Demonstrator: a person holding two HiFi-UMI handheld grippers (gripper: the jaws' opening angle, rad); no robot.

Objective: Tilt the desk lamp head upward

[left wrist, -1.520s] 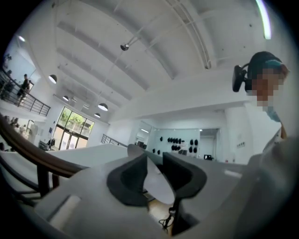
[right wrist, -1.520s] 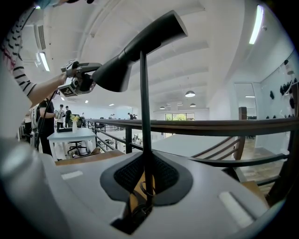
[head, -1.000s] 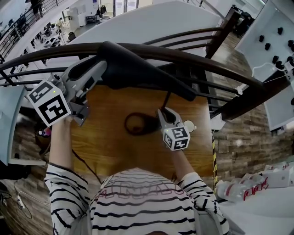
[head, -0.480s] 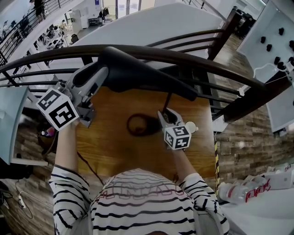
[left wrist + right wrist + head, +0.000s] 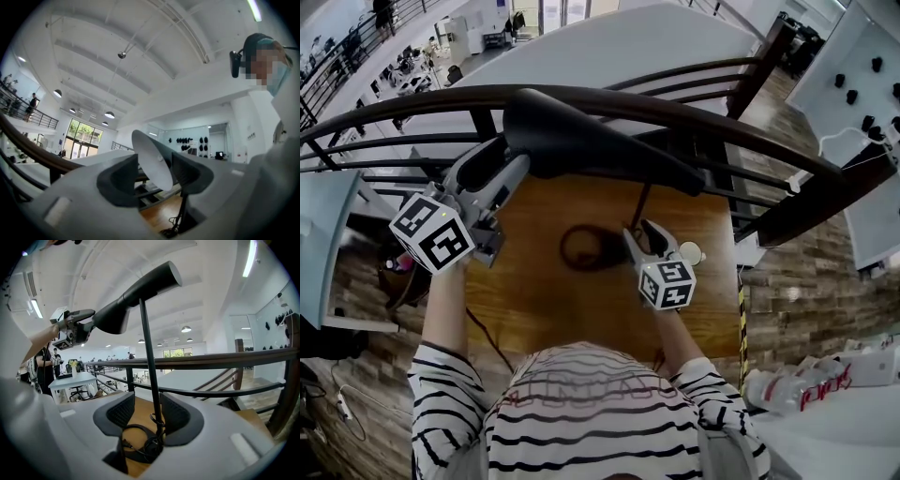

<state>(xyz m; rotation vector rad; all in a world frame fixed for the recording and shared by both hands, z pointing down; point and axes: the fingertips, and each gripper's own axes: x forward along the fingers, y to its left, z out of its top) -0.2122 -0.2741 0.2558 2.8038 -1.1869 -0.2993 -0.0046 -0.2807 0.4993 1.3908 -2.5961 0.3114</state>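
Observation:
A black desk lamp stands on the wooden table [image 5: 544, 300]. Its long cone head [image 5: 581, 141] sits on a thin pole [image 5: 641, 202] above a round base [image 5: 586, 248]. My left gripper [image 5: 502, 161] is at the wide end of the head. In the left gripper view the white inside of the lamp head [image 5: 151, 157] lies between the jaws of the left gripper [image 5: 154, 171], which are opening. My right gripper [image 5: 643, 231] straddles the pole low down. The right gripper [image 5: 149, 414] is opening, with a gap on each side of the pole [image 5: 146, 348].
A dark curved railing [image 5: 722, 122] runs behind and over the table. The lamp's cable [image 5: 133, 446] coils at the base, and a cord [image 5: 483, 333] trails off the table's near left. A small white round thing [image 5: 689, 255] lies right of the right gripper. Plastic bottles [image 5: 787, 389] lie on the floor at the right.
My left gripper has shifted right and nearer, staying at the lamp head's wide end. The right gripper has drifted slightly right, still around the pole. The lamp has barely moved.

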